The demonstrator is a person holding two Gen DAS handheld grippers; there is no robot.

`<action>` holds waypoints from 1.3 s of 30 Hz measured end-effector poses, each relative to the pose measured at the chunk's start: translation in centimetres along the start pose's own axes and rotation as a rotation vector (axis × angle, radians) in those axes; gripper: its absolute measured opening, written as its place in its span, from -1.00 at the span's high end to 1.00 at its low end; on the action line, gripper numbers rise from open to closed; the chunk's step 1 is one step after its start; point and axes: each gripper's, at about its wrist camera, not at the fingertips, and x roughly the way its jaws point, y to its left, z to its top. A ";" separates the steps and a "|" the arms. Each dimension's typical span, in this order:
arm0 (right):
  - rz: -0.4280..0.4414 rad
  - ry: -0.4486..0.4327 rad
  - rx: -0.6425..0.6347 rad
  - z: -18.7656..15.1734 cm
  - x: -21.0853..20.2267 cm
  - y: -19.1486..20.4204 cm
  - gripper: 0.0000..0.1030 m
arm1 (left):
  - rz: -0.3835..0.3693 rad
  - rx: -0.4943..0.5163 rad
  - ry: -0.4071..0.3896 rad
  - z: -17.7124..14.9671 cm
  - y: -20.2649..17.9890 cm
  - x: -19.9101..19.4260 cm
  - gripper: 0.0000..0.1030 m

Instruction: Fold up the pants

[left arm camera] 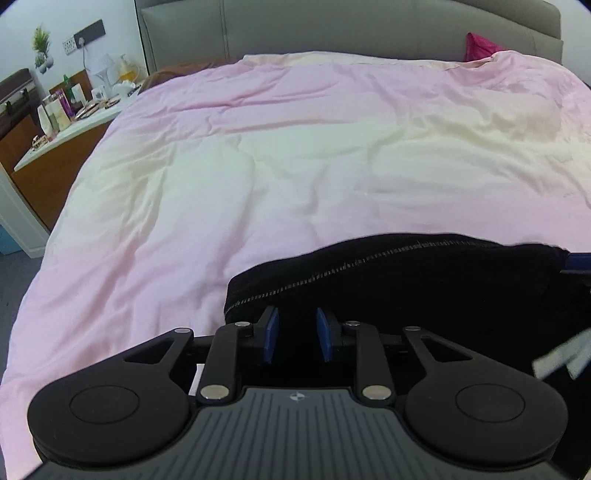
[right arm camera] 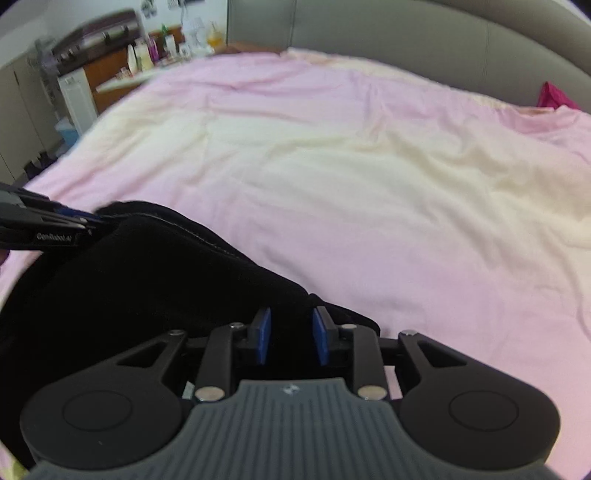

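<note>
Pants (left arm camera: 424,291), black with a line of pale stitching, are bunched at the near edge of the pink duvet (left arm camera: 258,166). Left gripper (left arm camera: 296,334) has black fabric filling the narrow gap between its blue pads, pinched on it. Right gripper (right arm camera: 291,336) is likewise clamped on the cloth's other end. Behind, a grey headboard (left arm camera: 332,29) and a cluttered dresser (left arm camera: 55,122).

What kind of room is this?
Most likely a bedroom: a big bed with a pink quilt, a grey padded headboard behind it, and a wooden dresser crowded with bottles beside it.
</note>
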 end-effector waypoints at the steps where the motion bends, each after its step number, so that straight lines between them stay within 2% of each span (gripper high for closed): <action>1: 0.021 -0.027 0.007 -0.6 -1.6 0.2 0.53 | -0.004 0.012 -0.006 -1.1 0.3 -1.3 0.41; 3: 0.046 -0.060 0.010 -2.2 -4.2 0.9 0.53 | -0.014 0.031 -0.002 -3.5 0.8 -3.4 0.41; 5: 0.048 -0.086 0.000 -4.4 -6.3 2.1 0.52 | 0.009 0.049 0.011 -5.8 1.3 -4.7 0.40; 8: 0.042 -0.093 0.005 -7.8 -8.4 3.6 0.52 | 0.027 0.019 0.071 -8.4 2.9 -4.5 0.37; 12: 0.009 -0.044 0.035 -12.0 -8.2 4.6 0.53 | 0.036 -0.005 0.102 -10.7 3.3 -3.0 0.29; 14: 0.001 -0.021 0.044 -13.4 -7.5 4.6 0.53 | 0.035 -0.078 0.101 -10.9 3.9 -3.1 0.27; 17: 0.003 0.002 0.080 -13.0 -8.3 4.2 0.55 | 0.060 -0.076 0.074 -10.7 3.5 -5.4 0.33; 20: 0.033 -0.024 0.104 -12.8 -10.8 4.0 0.53 | 0.035 -0.026 0.004 -11.7 2.5 -9.3 0.33; 23: 0.061 -0.055 0.098 -13.2 -12.7 4.7 0.51 | 0.007 -0.015 -0.023 -13.4 1.8 -12.0 0.33; 25: 0.046 -0.058 0.066 -13.8 -12.9 5.5 0.51 | 0.010 -0.008 -0.007 -14.7 1.6 -12.1 0.33; 27: 0.027 -0.041 0.047 -14.4 -12.2 5.9 0.51 | 0.023 -0.020 0.048 -15.9 1.9 -10.7 0.33; 29: 0.016 -0.018 0.050 -14.9 -10.9 5.7 0.51 | 0.018 -0.046 0.080 -16.9 2.4 -9.1 0.22; 32: 0.013 -0.002 0.034 -14.8 -9.9 5.8 0.51 | 0.028 -0.097 0.102 -16.5 2.4 -9.2 0.21; 33: 0.007 0.004 0.029 -14.5 -10.0 6.0 0.50 | 0.038 -0.088 0.103 -16.0 2.2 -9.7 0.26; 36: 0.022 0.002 0.057 -13.3 -11.7 5.8 0.29 | 0.056 -0.044 0.046 -14.5 1.2 -12.7 0.28; 39: 0.030 -0.056 0.072 -12.3 -15.0 5.6 0.08 | 0.077 -0.039 -0.046 -13.0 0.0 -17.3 0.19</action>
